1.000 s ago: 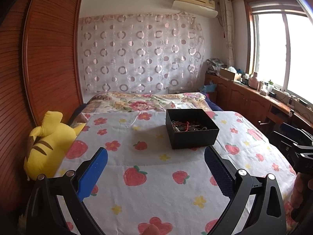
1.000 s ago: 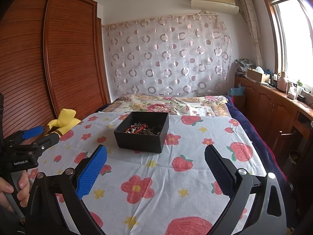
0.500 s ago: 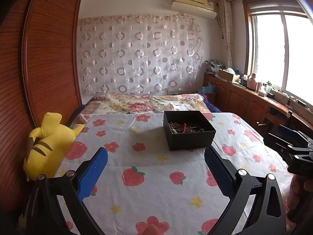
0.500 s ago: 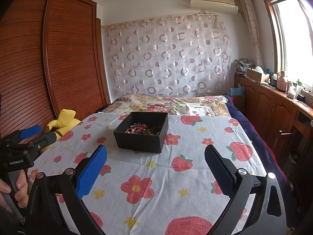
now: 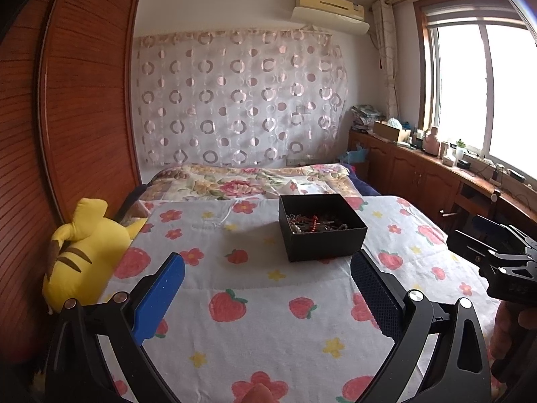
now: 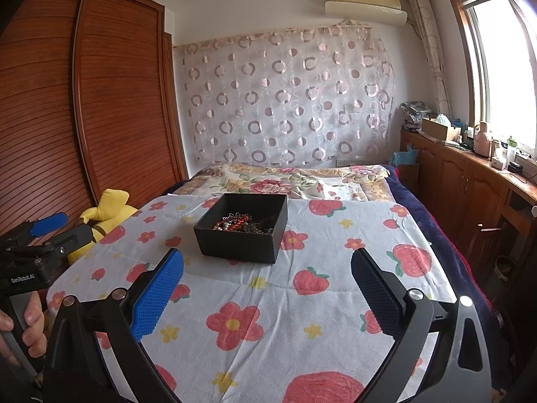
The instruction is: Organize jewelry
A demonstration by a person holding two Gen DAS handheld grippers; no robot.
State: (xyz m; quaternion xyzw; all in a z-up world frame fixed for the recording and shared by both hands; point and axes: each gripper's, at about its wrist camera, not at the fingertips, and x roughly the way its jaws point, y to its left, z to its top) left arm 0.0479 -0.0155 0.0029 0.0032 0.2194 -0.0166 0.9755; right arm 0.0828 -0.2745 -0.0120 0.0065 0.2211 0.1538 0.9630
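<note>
A black open box (image 5: 320, 231) (image 6: 243, 230) sits on the bed's white fruit-and-flower cloth (image 5: 255, 302) (image 6: 268, 302). A tangle of jewelry (image 5: 313, 223) (image 6: 238, 222) with red and pearl beads lies inside it. My left gripper (image 5: 266, 272) is open and empty, well short of the box, which lies ahead and slightly right. My right gripper (image 6: 266, 268) is likewise open and empty, with the box ahead and slightly left. Each view shows the other gripper held by a hand at its edge.
A yellow plush toy (image 5: 84, 252) (image 6: 107, 208) lies at the bed's left edge against the wooden wardrobe (image 5: 67, 117). A floral quilt (image 5: 248, 181) covers the far end. A wooden counter (image 5: 436, 174) with small items runs under the window at right.
Both views have tilted up slightly, so the box and bed sit a little lower in frame. Both grippers stay open and empty.
</note>
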